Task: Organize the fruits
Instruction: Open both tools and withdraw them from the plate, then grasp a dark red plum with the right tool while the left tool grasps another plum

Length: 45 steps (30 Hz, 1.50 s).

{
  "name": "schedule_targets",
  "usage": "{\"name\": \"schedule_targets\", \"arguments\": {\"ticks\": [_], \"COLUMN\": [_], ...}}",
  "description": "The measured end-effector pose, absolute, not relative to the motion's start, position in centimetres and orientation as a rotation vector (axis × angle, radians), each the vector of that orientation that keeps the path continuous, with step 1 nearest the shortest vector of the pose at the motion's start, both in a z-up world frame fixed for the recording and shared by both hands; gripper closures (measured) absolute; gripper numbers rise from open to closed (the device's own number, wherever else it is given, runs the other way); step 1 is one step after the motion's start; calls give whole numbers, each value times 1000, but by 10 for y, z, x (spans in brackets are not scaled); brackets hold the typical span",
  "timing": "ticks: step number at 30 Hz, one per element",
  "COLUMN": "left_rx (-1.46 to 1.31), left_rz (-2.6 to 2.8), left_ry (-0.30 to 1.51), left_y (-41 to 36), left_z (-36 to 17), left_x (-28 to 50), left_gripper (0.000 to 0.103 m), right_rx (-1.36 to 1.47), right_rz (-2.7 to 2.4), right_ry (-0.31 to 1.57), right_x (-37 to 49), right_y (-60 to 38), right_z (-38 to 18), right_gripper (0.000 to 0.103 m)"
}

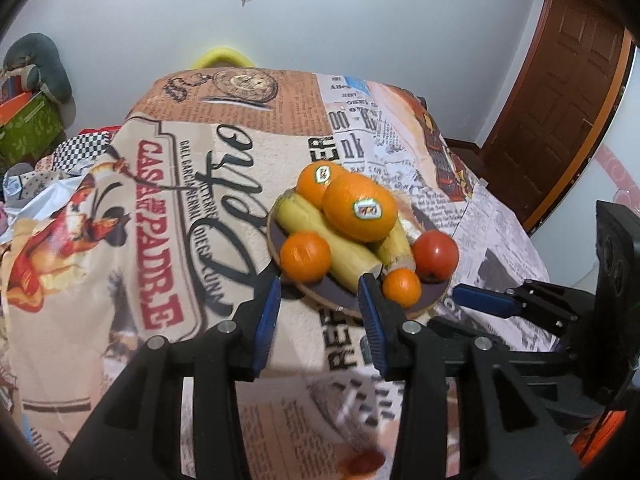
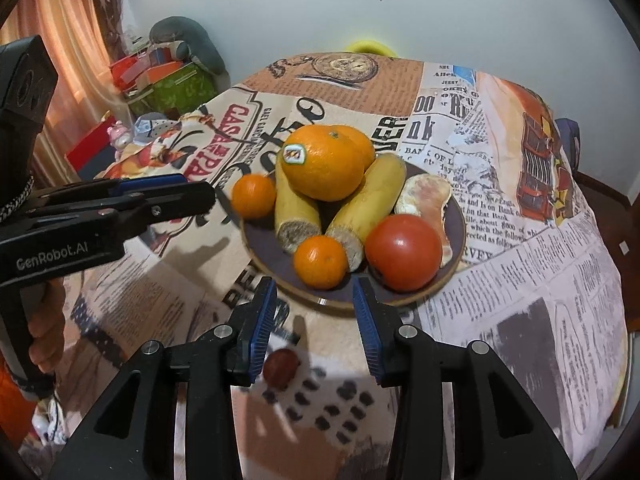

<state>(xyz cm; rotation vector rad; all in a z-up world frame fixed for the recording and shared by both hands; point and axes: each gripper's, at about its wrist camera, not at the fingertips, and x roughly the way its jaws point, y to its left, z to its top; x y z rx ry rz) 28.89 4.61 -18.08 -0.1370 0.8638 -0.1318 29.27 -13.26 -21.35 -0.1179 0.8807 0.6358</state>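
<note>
A dark round plate (image 2: 452, 276) on the printed tablecloth holds two large oranges (image 2: 324, 164), two bananas (image 2: 298, 208), two small mandarins (image 2: 320, 262), a red tomato (image 2: 404, 252) and a pale peel-like piece (image 2: 428, 196). The plate also shows in the left wrist view (image 1: 434, 294). My left gripper (image 1: 320, 308) is open and empty, just short of the plate's near rim. My right gripper (image 2: 314, 312) is open and empty, in front of the plate. A small dark red fruit (image 2: 282, 368) lies on the cloth under the right gripper; it also shows in the left wrist view (image 1: 366, 460).
The table drops off at its front and right edges. Boxes and cushions (image 2: 168, 76) are piled at the back left. A wooden door (image 1: 560, 100) stands at the right. The right gripper's body (image 1: 520, 304) appears at the left view's right side.
</note>
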Motion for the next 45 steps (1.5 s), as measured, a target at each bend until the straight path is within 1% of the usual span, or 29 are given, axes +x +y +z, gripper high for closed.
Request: {"name": "schedule_targets", "arguments": {"ticks": [4, 16, 18, 20, 22, 36, 45], "left_rx": [-139, -109, -101, -91, -94, -106, -72], "left_rz": [-119, -87, -85, -81, -94, -163, -193], "left_ry": [881, 940, 951, 952, 957, 993, 1044], "left_y": [51, 60, 60, 60, 58, 32, 14], "left_z": [-187, -209, -213, -214, -215, -206, -218], "left_x": [276, 246, 244, 240, 237, 204, 192], "left_gripper": [63, 63, 63, 63, 63, 63, 63], "right_rx": [-156, -177, -193, -198, -204, -175, -162], "right_rz": [638, 674, 666, 667, 661, 630, 608], "right_ry": [903, 979, 979, 977, 972, 900, 880], "right_x": [277, 269, 269, 269, 268, 238, 224], "right_y": [-133, -118, -115, -115, -116, -144, -159], "right_z": [-220, -246, -250, -249, -249, -212, -202], "right_gripper": [63, 63, 65, 78, 83, 84, 84]}}
